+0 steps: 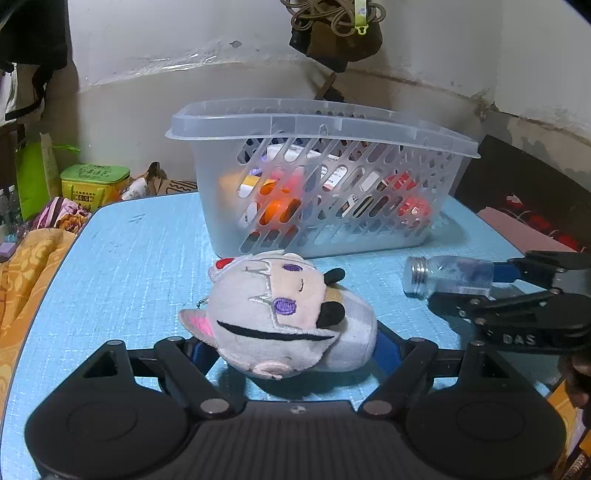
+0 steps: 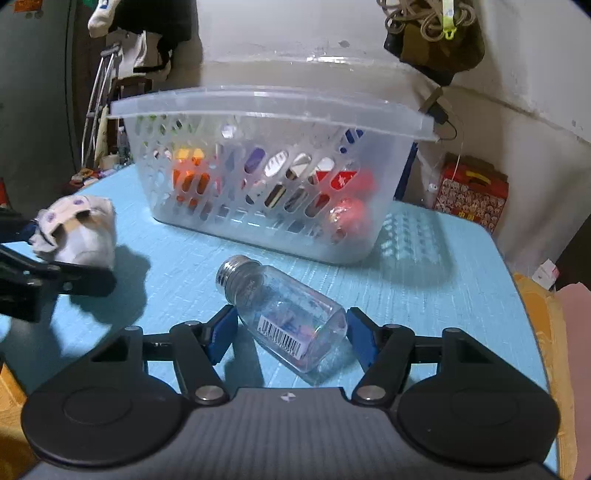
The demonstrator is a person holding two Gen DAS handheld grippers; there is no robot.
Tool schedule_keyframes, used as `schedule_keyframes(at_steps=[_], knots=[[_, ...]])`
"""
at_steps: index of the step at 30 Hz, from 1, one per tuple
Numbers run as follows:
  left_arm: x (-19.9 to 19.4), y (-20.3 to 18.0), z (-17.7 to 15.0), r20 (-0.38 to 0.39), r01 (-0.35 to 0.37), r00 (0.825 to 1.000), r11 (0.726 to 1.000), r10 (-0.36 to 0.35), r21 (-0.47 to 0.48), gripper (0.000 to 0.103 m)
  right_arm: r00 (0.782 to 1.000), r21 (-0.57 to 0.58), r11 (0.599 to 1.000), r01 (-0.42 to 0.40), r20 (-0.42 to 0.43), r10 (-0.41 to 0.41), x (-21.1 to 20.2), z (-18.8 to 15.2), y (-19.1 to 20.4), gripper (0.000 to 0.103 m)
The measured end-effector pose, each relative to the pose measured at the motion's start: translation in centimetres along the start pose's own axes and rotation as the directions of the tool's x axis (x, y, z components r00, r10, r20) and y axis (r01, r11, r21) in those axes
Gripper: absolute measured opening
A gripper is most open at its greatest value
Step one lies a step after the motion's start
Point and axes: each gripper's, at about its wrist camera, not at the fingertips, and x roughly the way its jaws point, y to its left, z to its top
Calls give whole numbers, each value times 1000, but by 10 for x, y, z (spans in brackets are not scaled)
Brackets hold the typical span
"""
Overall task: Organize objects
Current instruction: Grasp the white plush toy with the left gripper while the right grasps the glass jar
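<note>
A clear plastic basket [image 1: 321, 122] with several small items inside stands on the blue table [image 1: 140, 258]; it also shows in the right wrist view [image 2: 273, 107]. My left gripper [image 1: 291, 350] is shut on a grey plush toy [image 1: 280, 314], held just above the table in front of the basket. The plush also shows at the left of the right wrist view [image 2: 81, 229]. My right gripper [image 2: 288, 336] has its blue pads [image 2: 221, 336] on both sides of a clear bottle [image 2: 284, 317] with a metal cap, which lies tilted. The bottle [image 1: 447, 275] and right gripper [image 1: 495, 284] also show in the left wrist view.
A green and yellow box [image 1: 94, 182] and patterned fabric [image 1: 62, 214] lie beyond the table's left edge. A red patterned box [image 2: 469, 192] stands past the right edge. A dark bag with cords [image 2: 432, 33] hangs on the wall behind the basket.
</note>
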Motion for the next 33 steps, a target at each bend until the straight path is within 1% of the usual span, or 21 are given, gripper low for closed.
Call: schedule_keyframes(at_steps=[6,9,12,17,19,22,26,33], knots=[[-8,2,1,26,3,1000,1000,-3,-3,85,999,57,998,-13,46,11,-25,4,-2,68],[-14,2,1,44,-3,999,1000,3,-1,85,998,61,998,-8,67,4,-32,5,-1,68],[-22,3,1,68,-6,998,1000,5,4,85,995,80,997,-21,97,13,-43,5,-3,68],[-35,0,3,113,-11,994,1000,9,15,85,983,95,995,-33,183,16,-70,7,-3,67],[-40,-2,4,131,-13,991,1000,9,26,85,979,86,996,-25,203,7,-79,6,1,67],[-49,-8,5,157,-11,988,999,4,42,85,975,80,996,-37,223,19,-89,4,4,67],[-60,-15,6,189,-2,982,998,-9,56,85,971,64,997,-31,238,15,-95,3,9,67],[-77,-26,9,241,-2,970,997,-15,73,85,962,75,996,-55,272,33,-104,2,7,67]])
